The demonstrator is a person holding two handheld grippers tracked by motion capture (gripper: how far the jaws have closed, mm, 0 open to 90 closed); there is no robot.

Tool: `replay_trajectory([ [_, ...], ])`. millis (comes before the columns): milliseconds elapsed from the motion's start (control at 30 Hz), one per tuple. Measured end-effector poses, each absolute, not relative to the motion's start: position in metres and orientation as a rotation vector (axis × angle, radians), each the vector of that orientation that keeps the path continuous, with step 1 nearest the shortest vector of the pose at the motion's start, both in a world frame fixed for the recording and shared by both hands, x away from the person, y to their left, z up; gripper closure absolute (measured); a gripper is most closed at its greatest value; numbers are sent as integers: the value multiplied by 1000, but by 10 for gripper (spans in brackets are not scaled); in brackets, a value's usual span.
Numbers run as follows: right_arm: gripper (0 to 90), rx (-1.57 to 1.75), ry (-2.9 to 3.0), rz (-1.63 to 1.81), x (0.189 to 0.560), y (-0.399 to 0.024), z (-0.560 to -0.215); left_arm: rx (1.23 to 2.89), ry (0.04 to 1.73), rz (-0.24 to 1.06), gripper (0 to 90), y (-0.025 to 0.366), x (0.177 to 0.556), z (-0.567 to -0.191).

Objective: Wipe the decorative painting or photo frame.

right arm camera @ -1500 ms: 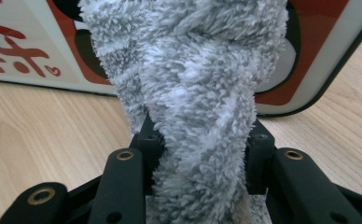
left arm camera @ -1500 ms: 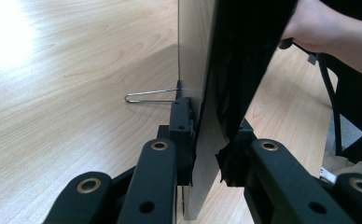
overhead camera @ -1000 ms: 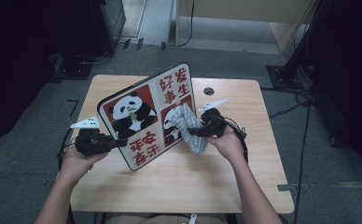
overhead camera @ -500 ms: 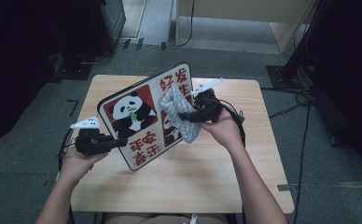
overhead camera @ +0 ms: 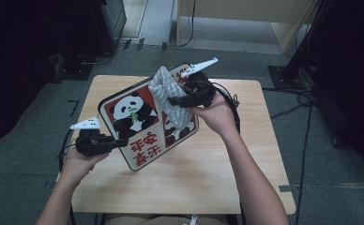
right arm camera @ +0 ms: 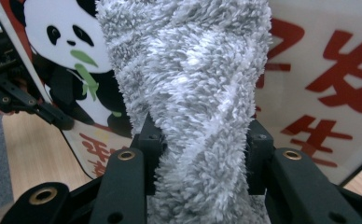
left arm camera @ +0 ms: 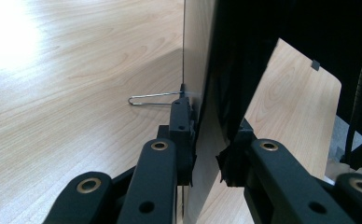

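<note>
In the high view, the left gripper point(overhead camera: 119, 142) clamps the lower left edge of the square panda-printed sign board with red Chinese characters point(overhead camera: 140, 124), propping it tilted above the light wooden table point(overhead camera: 208, 178) near its left edge, so the right gripper point(overhead camera: 175, 100), clenched on the fluffy grey microfibre cloth point(overhead camera: 170, 96), can wipe its face. The left gripper view shows jaws pinching the board's thin edge point(left arm camera: 202, 93). In the right gripper view the cloth point(right arm camera: 193, 93) bulges between the jaws against the board point(right arm camera: 319, 70), where 生 is readable.

— What stands under it all?
— A light wooden table point(overhead camera: 208, 178) on grey floor point(overhead camera: 34, 168).
— And beyond?
— A pale wooden cabinet point(overhead camera: 246, 18) at the far side, dark equipment point(overhead camera: 77, 28) far left, black cables point(overhead camera: 307, 140) trailing along the right.
</note>
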State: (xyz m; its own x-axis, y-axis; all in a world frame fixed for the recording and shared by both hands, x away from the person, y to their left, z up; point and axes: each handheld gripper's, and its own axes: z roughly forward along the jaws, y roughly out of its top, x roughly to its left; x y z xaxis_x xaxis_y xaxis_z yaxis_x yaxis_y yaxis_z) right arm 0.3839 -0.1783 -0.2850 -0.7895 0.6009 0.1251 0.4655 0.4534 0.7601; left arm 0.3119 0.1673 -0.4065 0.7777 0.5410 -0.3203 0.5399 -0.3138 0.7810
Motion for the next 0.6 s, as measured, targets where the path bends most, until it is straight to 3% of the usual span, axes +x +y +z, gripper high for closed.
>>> replay_trajectory([
  [600, 621, 965, 2558, 1250, 389, -179, -308, 1984, 811, 6, 788, 167, 312, -406],
])
